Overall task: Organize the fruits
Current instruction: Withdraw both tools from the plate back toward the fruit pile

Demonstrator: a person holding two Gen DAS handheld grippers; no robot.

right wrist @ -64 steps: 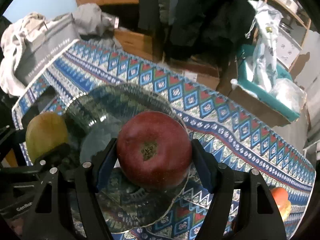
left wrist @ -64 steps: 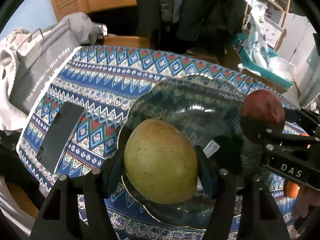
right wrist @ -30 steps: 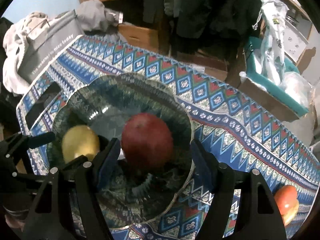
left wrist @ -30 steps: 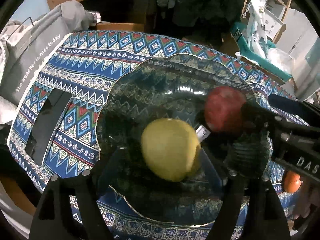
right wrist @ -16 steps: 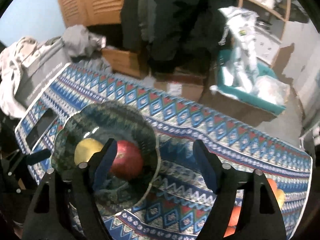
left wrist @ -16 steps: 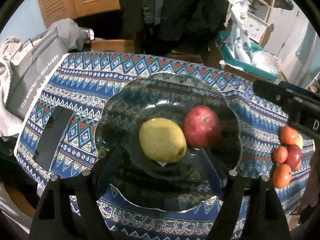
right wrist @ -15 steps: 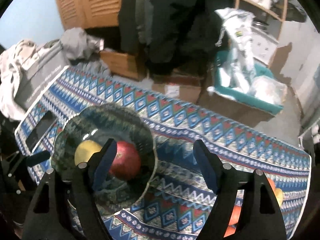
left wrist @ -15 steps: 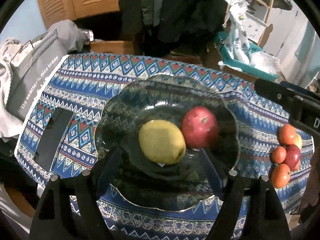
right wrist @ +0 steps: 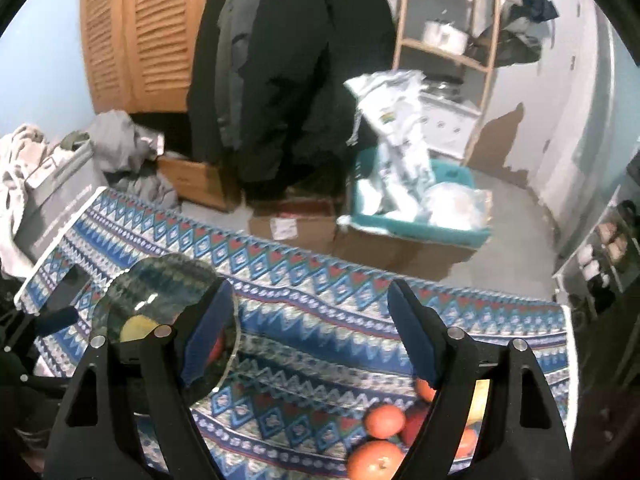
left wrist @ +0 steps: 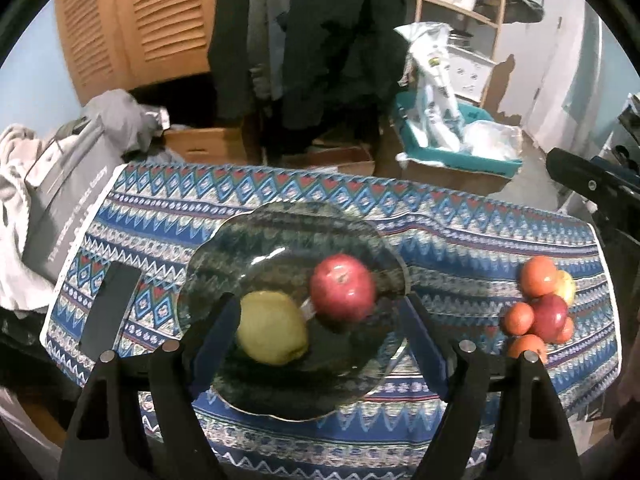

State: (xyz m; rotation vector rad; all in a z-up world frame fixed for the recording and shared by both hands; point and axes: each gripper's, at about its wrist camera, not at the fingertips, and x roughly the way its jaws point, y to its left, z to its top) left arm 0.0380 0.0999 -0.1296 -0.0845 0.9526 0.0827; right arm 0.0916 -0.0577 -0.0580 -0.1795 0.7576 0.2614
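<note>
A yellow-green pear (left wrist: 272, 326) and a red apple (left wrist: 343, 287) lie side by side in the scalloped glass plate (left wrist: 280, 224) on the patterned tablecloth (left wrist: 460, 248). My left gripper (left wrist: 319, 306) hovers above the plate, its jaws opening with nothing pressed between the pads. My right gripper (right wrist: 309, 288) is high over the cloth to the right of the plate (right wrist: 160, 276), also opening and holding nothing. Its left finger hides most of the apple (right wrist: 216, 348); the pear (right wrist: 138, 328) peeks out. A pile of oranges and apples (left wrist: 540, 308) (right wrist: 384, 420) sits near the right end.
A black flat slab (left wrist: 110, 308) lies on the cloth left of the plate. A grey bag (left wrist: 68, 196) and clothes crowd the left end. Beyond the far edge stand cardboard boxes and a teal bin (left wrist: 452, 148). The right gripper's body (left wrist: 588, 184) shows at the right.
Both grippers let go of the pear and apple, which now rest in the plate. Both have lifted away; the right one swung rightward, bringing the fruit pile into its view.
</note>
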